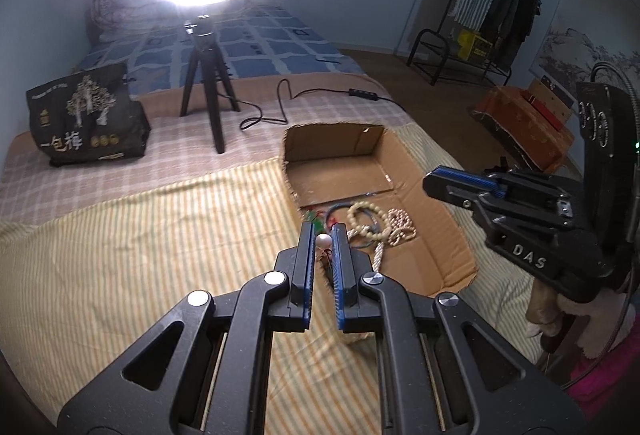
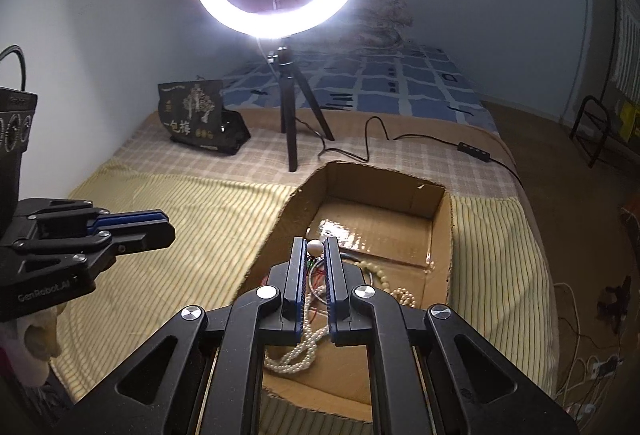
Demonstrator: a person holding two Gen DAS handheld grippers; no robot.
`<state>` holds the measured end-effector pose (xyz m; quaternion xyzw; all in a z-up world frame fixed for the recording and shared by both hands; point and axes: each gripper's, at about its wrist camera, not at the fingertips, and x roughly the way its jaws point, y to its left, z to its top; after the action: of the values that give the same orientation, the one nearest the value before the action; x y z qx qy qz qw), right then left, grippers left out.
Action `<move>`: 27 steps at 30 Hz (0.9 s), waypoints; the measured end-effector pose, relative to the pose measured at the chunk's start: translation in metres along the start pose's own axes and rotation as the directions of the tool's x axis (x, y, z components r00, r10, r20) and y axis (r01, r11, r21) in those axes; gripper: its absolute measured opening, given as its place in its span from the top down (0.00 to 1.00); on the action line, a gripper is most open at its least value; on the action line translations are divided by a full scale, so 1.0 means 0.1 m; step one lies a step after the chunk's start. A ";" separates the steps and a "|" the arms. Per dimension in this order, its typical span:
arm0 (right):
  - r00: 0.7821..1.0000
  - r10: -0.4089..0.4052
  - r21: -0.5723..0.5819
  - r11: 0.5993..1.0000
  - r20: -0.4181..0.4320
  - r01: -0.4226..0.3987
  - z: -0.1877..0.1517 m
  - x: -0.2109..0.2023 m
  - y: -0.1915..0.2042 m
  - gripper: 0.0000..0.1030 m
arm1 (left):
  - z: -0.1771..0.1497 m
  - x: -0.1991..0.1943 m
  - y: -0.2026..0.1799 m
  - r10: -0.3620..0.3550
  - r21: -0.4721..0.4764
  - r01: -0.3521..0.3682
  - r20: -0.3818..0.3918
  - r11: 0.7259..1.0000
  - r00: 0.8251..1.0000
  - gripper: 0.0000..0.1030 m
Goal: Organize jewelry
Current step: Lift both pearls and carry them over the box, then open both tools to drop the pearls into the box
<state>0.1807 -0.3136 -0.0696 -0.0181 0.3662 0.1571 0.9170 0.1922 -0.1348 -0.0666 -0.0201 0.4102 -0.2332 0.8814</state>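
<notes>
L gripper point(image 1: 324, 229) jaws are drawn nearly together, seemingly clamped on a pearl bead point(image 1: 323, 243) at the very tips, over the striped cloth point(image 1: 160, 235) by the box edge; R gripper point(image 2: 314, 241) is likewise pinched on a round bead point(image 2: 315, 248) above the cardboard box point(image 2: 384, 191); the rest of the jewelry, incl. pearl strands point(image 2: 296, 351) and a bead bracelet point(image 1: 366, 221), is heaped inside. Risks, as judged: smooth round beads could be squirted out of tip-only grips w/ any extra squeeze or tilt, then lost on the cloth; trailing threads could be snagged in the tangled heap.
</notes>
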 end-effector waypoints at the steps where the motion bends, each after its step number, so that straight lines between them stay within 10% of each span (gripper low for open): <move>1: 1.000 -0.002 0.005 1.000 -0.002 0.002 0.00 0.01 -0.03 0.93 | 0.01 0.03 -0.01 -0.002 -0.001 0.002 -0.001 1.000 1.000 0.94; 27: 0.999 -0.028 0.120 0.992 -0.032 0.032 0.02 0.46 -0.64 0.93 | 0.17 0.74 -0.31 -0.025 0.019 0.026 -0.043 0.999 0.999 0.94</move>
<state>0.2328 -0.3619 -0.1049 0.0294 0.3884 0.1205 0.9131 0.2341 -0.1967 -0.1012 -0.0117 0.4264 -0.2486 0.8696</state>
